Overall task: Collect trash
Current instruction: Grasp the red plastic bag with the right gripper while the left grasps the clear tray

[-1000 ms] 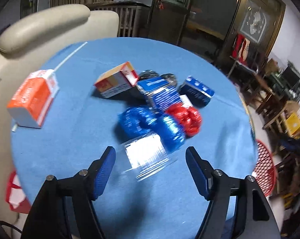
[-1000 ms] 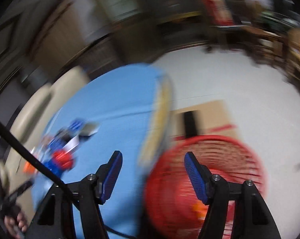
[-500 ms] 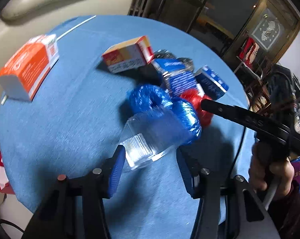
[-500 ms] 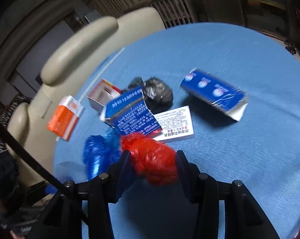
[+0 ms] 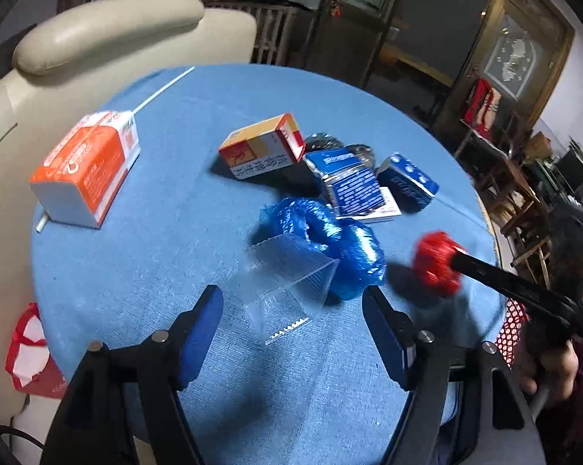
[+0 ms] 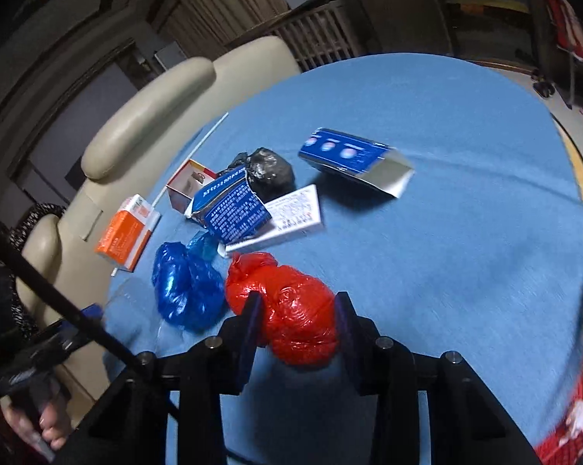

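Right hand-held gripper [image 6: 297, 319] closing on red plastic bag [image 6: 287, 310].
Bag sits between its jaws; left hand-held gripper [image 5: 291, 323] opening around clear container [image 5: 287, 283].

Bare blue tabletop [image 6: 465, 232] beyond litter

Quick tally of what I can see on my blue table [image 5: 144, 271]:
- cardboard boxes: 5, orange one [image 5: 86, 170] furthest from the red bag
- knotted plastic bags: 1 red [image 6: 291, 310], 1 blue [image 6: 186, 290] beside it, 1 black [image 6: 264, 170]
- clear plastic containers: 1 [image 5: 291, 283]
- straws: 1 [image 5: 163, 89]
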Action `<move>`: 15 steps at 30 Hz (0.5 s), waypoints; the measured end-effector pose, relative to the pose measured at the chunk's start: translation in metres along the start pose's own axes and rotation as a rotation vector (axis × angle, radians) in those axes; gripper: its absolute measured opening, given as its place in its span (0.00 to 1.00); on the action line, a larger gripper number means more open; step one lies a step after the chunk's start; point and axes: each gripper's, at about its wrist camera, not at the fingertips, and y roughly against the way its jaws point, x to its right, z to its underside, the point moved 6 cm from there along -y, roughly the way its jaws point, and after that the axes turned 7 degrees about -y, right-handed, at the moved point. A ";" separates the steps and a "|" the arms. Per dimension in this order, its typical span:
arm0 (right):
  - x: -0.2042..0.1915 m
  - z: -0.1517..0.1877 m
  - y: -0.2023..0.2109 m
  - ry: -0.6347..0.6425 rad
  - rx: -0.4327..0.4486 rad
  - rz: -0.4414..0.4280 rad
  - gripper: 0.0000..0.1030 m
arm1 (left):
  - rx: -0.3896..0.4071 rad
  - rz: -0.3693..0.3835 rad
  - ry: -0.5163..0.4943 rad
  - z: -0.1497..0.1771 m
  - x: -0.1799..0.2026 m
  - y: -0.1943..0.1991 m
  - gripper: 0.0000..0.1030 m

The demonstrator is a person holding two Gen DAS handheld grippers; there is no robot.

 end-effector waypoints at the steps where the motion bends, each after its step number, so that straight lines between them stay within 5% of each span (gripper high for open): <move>1: 0.002 0.002 0.005 -0.009 0.005 -0.003 0.39 | -0.012 0.000 0.028 -0.001 0.000 -0.006 0.73; 8: 0.015 0.017 0.018 -0.030 0.014 0.005 0.39 | -0.002 -0.063 0.106 -0.004 0.004 -0.032 0.73; 10: 0.012 0.019 0.017 -0.027 0.016 0.002 0.39 | 0.005 -0.057 0.113 -0.003 0.003 -0.034 0.60; 15: 0.010 0.024 0.029 0.018 0.049 0.011 0.39 | 0.041 -0.055 0.117 -0.003 -0.003 -0.029 0.59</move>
